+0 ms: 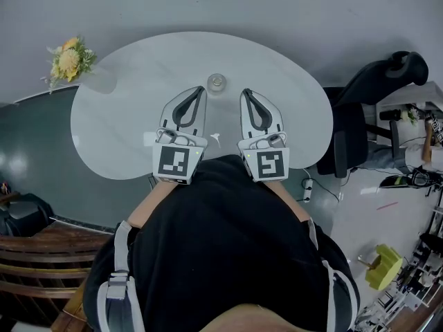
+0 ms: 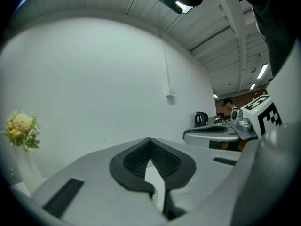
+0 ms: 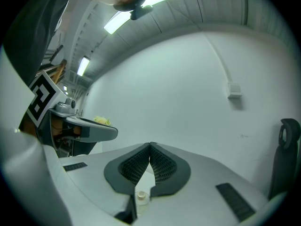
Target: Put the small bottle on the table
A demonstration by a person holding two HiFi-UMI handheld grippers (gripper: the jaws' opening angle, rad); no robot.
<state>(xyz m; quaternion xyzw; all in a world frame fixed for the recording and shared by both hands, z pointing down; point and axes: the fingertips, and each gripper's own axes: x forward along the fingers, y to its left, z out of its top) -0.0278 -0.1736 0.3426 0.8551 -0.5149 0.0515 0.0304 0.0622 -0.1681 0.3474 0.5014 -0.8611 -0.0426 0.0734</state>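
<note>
The small clear bottle (image 1: 217, 83) stands upright on the white rounded table (image 1: 124, 116), toward its far edge. My left gripper (image 1: 202, 89) and right gripper (image 1: 245, 92) hover side by side nearer to me, their tips just short of the bottle on either side. Both are shut with nothing between the pads. In the left gripper view the jaw tips of the left gripper (image 2: 150, 141) meet against the white wall. In the right gripper view the right gripper (image 3: 150, 145) is also closed, and the bottle (image 3: 141, 196) shows below through the gap behind the tips, not held.
A white vase of yellow flowers (image 1: 69, 59) stands at the table's left end. A black office chair (image 1: 377, 92) sits right of the table, and dark wooden furniture (image 1: 41, 254) at lower left. Cluttered gear and a yellow object (image 1: 383, 266) lie at lower right.
</note>
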